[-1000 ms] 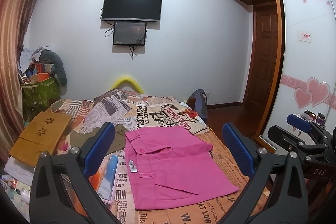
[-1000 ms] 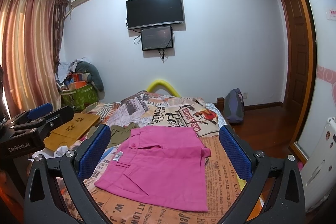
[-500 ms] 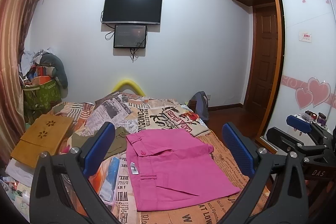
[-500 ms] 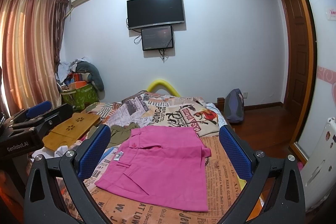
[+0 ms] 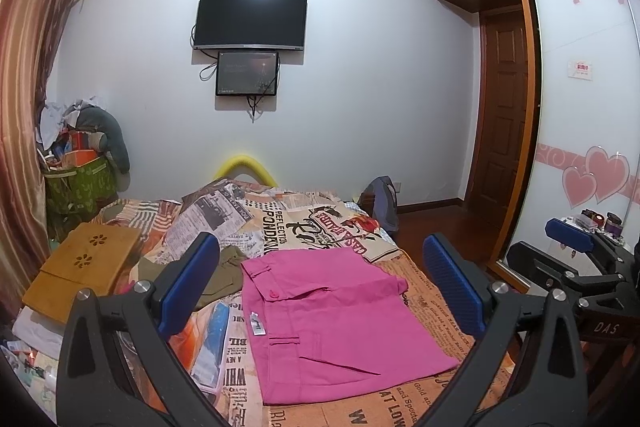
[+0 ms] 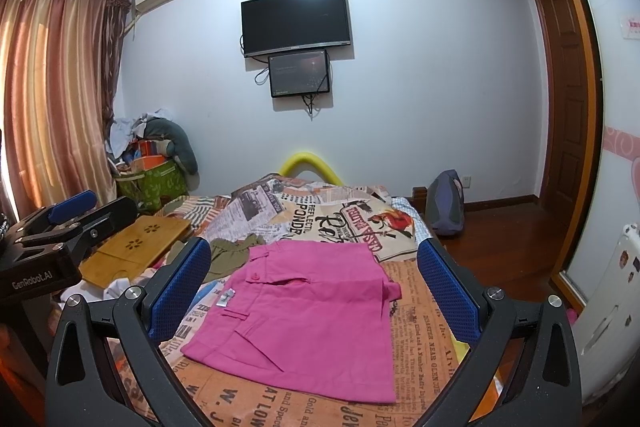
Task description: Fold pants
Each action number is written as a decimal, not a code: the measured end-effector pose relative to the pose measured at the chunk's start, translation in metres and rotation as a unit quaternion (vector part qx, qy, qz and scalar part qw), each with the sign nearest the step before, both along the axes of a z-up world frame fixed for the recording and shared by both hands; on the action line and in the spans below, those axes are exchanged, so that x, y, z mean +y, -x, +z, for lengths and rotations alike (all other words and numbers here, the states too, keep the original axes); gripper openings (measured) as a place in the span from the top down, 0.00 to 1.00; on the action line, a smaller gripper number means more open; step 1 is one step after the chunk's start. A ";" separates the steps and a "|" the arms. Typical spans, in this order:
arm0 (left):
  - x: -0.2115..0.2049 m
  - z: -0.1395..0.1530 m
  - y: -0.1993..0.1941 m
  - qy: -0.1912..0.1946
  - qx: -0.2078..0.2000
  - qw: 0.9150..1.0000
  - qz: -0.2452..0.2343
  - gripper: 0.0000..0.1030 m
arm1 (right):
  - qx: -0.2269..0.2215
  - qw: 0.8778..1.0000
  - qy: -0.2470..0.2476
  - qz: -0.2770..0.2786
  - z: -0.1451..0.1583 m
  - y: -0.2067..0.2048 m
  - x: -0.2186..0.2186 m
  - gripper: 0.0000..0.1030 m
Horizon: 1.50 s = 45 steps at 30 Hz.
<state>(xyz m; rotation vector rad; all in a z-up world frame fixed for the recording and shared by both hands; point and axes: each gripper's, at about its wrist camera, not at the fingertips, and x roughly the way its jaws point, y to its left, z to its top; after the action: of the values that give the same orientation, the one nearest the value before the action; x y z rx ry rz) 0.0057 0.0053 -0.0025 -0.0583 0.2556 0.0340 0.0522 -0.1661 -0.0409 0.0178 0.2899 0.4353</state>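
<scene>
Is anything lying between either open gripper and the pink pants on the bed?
Nothing visible does. The pink pants lie folded flat on the bedspread, bare on top. The left gripper and right gripper are both open above them. The olive garment sits off to the side.

Both cameras sit behind their own spread blue-padded fingers and look forward over the bed (image 5: 420, 279) toward the far wall with the television (image 5: 251, 19).

The left wrist view has the pink pants (image 5: 332, 319) between its fingers, low in frame and near; beyond its right finger it catches the right gripper (image 5: 572, 247).

The right wrist view frames the same pants (image 6: 304, 311) between its fingers and shows the left gripper (image 6: 72, 211) beyond its left finger. Both share pants, bed, television and the wooden lap desk (image 6: 136, 247).
</scene>
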 end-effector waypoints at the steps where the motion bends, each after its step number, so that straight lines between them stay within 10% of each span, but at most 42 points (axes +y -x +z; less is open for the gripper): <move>1: 0.000 0.000 0.000 0.000 0.000 1.000 0.000 0.00 | 0.000 1.000 0.000 0.000 0.000 0.000 0.000 0.00; 19: 0.004 -0.010 -0.023 -0.007 0.021 1.000 -0.018 0.00 | -0.002 0.999 0.038 -0.001 -0.012 -0.024 0.004 0.00; 27: 0.032 -0.050 -0.080 -0.005 0.098 0.995 -0.007 0.13 | 0.062 0.993 0.097 -0.003 -0.062 -0.070 -0.005 0.03; 34: 0.062 -0.114 -0.126 0.001 0.222 0.975 -0.007 0.28 | 0.182 0.978 0.102 0.032 -0.109 -0.108 -0.022 0.36; 45: 0.068 -0.211 -0.130 0.024 0.365 0.930 -0.039 0.33 | 0.318 0.941 0.109 0.041 -0.184 -0.125 -0.038 0.37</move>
<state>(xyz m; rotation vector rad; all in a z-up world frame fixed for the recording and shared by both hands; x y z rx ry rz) 0.1358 0.0728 -0.2132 -0.0835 1.0059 -0.0321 0.1775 -0.2040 -0.2250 -0.0715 0.9795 0.4706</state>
